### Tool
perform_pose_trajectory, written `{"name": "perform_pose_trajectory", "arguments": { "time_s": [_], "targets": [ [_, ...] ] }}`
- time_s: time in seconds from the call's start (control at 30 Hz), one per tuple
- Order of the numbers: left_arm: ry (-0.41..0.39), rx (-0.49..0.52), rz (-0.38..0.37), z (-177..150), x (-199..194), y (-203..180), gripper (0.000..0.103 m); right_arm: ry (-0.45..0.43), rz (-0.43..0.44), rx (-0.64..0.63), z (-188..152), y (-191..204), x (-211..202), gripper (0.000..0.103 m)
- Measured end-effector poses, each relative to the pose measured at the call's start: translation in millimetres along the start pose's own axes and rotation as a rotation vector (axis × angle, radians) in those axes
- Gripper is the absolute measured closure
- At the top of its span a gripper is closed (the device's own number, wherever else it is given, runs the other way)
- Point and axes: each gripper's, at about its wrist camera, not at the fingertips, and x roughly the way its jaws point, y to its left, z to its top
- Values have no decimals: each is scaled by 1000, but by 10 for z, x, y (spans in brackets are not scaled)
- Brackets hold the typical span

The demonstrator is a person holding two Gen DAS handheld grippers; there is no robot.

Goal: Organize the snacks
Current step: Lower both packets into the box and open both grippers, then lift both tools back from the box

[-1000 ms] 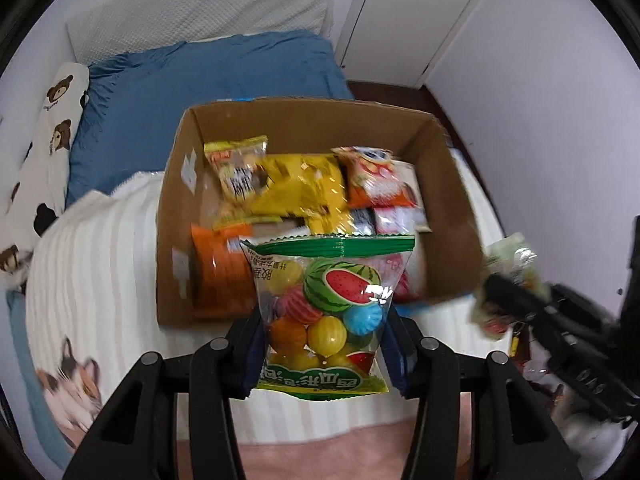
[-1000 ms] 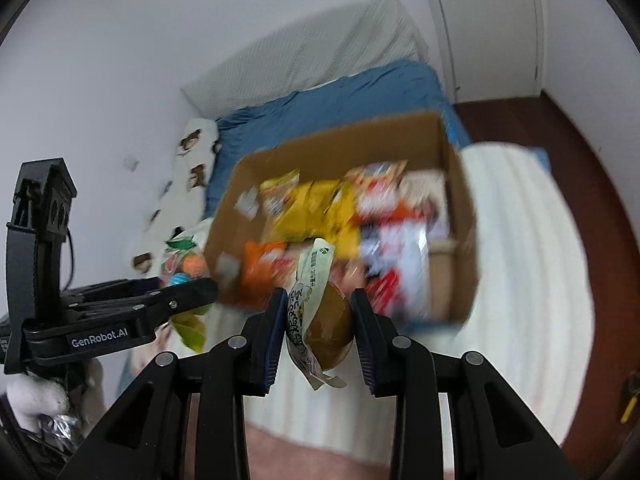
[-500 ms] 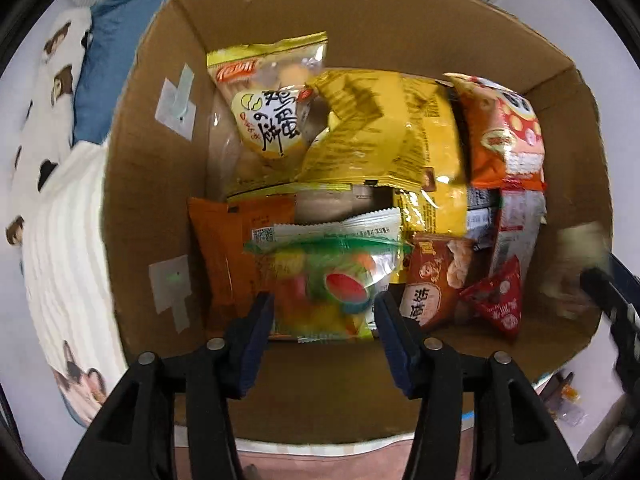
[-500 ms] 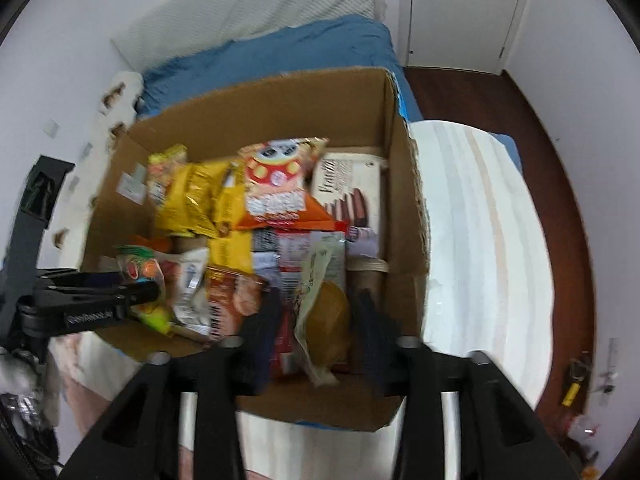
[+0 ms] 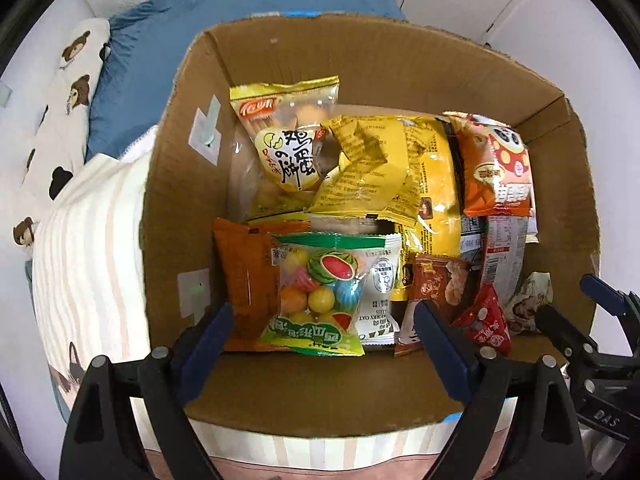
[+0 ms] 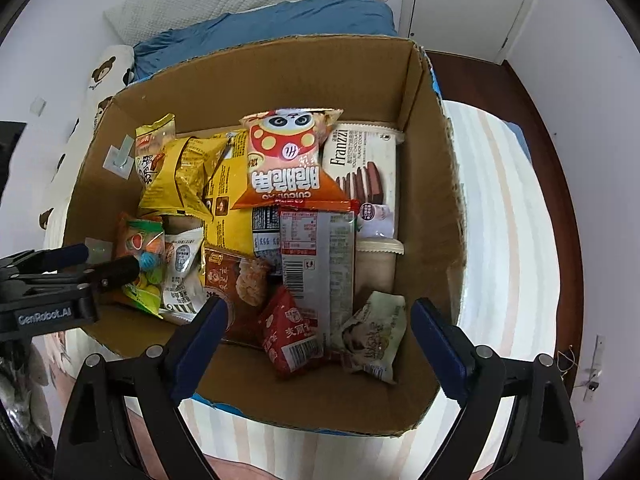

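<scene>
Yellow bags half-bury packets in the cardboard box (image 5: 188, 184); left gripper (image 5: 320, 336) and right gripper (image 6: 316, 320) hover above it, jaws spread, holding nothing.

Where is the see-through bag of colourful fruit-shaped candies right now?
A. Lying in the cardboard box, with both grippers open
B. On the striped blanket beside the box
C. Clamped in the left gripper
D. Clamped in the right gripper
A: the candy bag lies inside the cardboard box among other snacks, and the left gripper and right gripper both stand wide open, holding nothing.
</scene>
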Motion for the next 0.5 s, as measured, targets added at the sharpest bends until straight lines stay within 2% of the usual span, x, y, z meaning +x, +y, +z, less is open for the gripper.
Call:
{"name": "perform_pose_trajectory", "arguments": {
  "time_s": [0.3,0.5],
  "targets": [
    [-75,3,-3,-234,-238,-120,11,-20,26,13,-71,42,-82,8],
    [-157,-7,-8,-495,-548,-196,11,-78,32,21,-183,71,-285,8]
  ]
}}
